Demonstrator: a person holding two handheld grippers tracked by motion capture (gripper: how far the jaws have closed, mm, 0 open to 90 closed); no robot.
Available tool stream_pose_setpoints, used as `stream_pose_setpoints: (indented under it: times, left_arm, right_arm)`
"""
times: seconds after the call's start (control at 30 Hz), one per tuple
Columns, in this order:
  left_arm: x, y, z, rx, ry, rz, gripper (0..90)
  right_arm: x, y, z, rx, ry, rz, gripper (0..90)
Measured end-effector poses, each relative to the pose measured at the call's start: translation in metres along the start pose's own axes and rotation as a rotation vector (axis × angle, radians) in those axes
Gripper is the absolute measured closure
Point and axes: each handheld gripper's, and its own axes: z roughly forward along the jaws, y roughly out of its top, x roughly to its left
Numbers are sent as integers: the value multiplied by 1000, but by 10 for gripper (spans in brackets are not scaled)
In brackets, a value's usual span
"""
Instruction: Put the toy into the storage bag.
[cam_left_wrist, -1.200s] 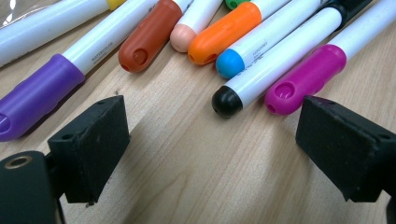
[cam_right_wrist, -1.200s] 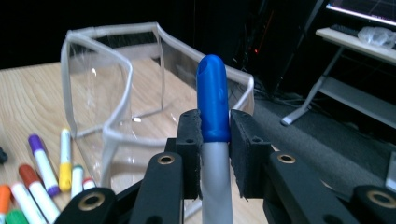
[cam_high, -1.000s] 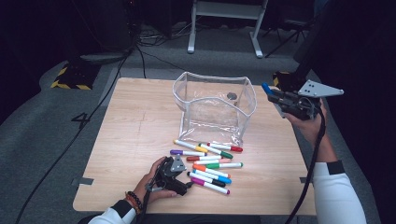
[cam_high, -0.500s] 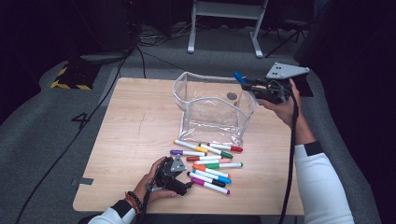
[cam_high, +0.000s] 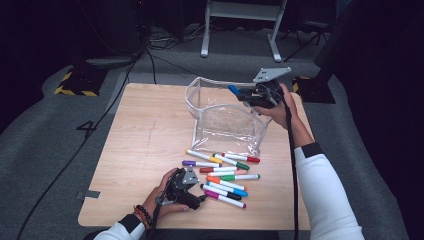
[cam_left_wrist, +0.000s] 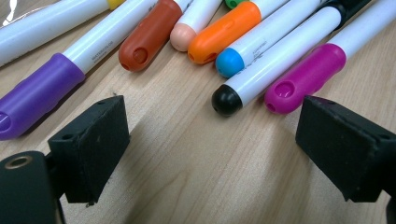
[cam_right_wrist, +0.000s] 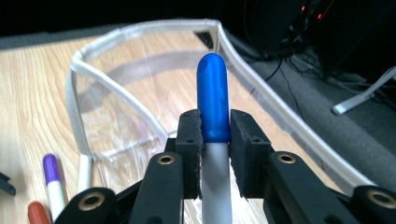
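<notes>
My right gripper (cam_high: 246, 93) is shut on a blue-capped marker (cam_right_wrist: 212, 100), held over the open top of a clear plastic pouch (cam_high: 225, 117) at the table's far right; the blue cap (cam_high: 233, 89) points left above the pouch's rim (cam_right_wrist: 140, 30). Several coloured markers (cam_high: 222, 172) lie loose on the wooden table (cam_high: 145, 135) in front of the pouch. My left gripper (cam_high: 196, 196) rests low at the near edge, open, its jaws spread just short of the black-capped (cam_left_wrist: 227, 99) and magenta-capped (cam_left_wrist: 306, 77) markers, touching neither.
A purple-capped marker (cam_left_wrist: 42, 88) and a brown-capped one (cam_left_wrist: 142, 46) lie beside the left jaw. Beyond the table are grey floor, cables (cam_high: 145, 60) and a white stand (cam_high: 240, 30). The table's left half is bare wood.
My right gripper has carried the blue marker leftward and slightly down, from off the table's right side to above the pouch opening. The left gripper has stayed put.
</notes>
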Motion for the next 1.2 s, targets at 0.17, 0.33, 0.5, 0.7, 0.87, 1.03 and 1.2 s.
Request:
stream_pose_setpoints:
  times: [0.17, 0.33, 0.5, 0.7, 0.87, 1.03, 1.2]
  left_arm:
    - [0, 0, 0, -1, 0, 0, 100]
    - [0, 0, 0, 0, 0, -1, 100]
    - [0, 0, 0, -1, 0, 0, 100]
    - [0, 0, 0, 0, 0, 0, 101]
    - [0, 0, 0, 0, 0, -1, 101]
    - [0, 0, 0, -1, -2, 0, 101]
    - [0, 0, 0, -1, -3, 2, 101]
  right_arm:
    - [0, -2, 9, 59, 8, 6, 745]
    - [-3, -6, 15, 154, 10, 29, 745]
    - [-5, -10, 19, 249, 25, 45, 744]
    - [-2, -14, 26, 323, 94, 44, 742]
    - [6, -10, 29, 359, 119, 1, 729]
    - [6, -9, 28, 335, 62, 15, 609]
    - [3, -11, 14, 252, 18, 38, 560]
